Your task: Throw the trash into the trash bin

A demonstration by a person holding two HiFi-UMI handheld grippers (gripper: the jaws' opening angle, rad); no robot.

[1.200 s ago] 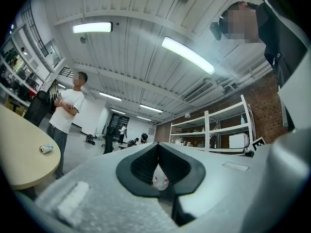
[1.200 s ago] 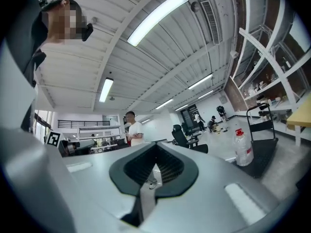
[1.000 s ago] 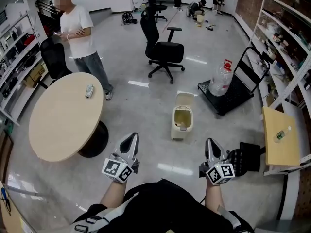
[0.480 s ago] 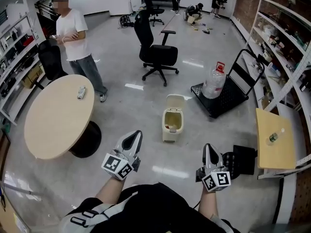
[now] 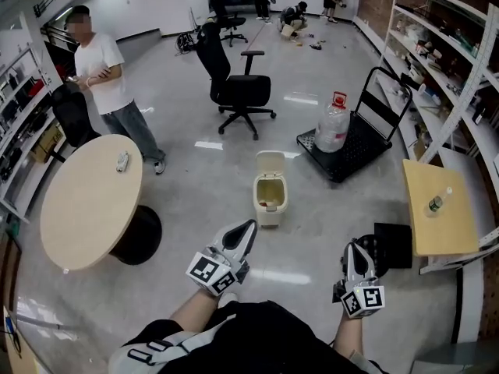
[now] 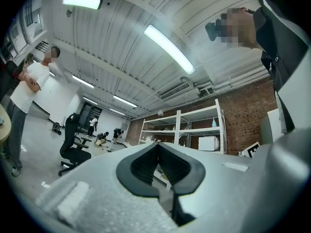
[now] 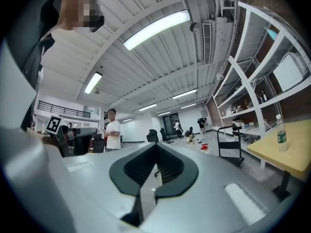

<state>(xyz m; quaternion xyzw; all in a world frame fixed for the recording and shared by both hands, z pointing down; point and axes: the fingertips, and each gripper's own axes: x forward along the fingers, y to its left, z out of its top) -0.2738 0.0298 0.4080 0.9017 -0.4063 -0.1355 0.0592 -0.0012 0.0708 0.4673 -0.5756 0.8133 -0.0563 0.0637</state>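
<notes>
Grey floor [image 5: 195,185] stretches around the trash bin [image 5: 270,199], which stands on it with its lid tipped up and something small and brown at the bottom. Tall shelving [image 5: 460,61] lines the wall far to the bin's right. A round desk [image 5: 82,209] sits well to the bin's left. A black cart [image 5: 362,142] lies beyond the bin to its right and carries a clear water jug [image 5: 331,127]. A black office chair [image 5: 234,88] stands beyond the bin. A person [image 5: 101,84] stands beyond the round desk, left of the bin. A square desk [image 5: 448,220] is off to the bin's right. The left gripper [image 5: 248,226] hangs just on the near side of the bin, its fingers closed on nothing. The right gripper [image 5: 355,248], nearer and to the bin's right, also has its fingers closed and empty. A bottle [image 5: 437,202] stands on the square desk. A small pale object [image 5: 122,161] lies on the round desk.
</notes>
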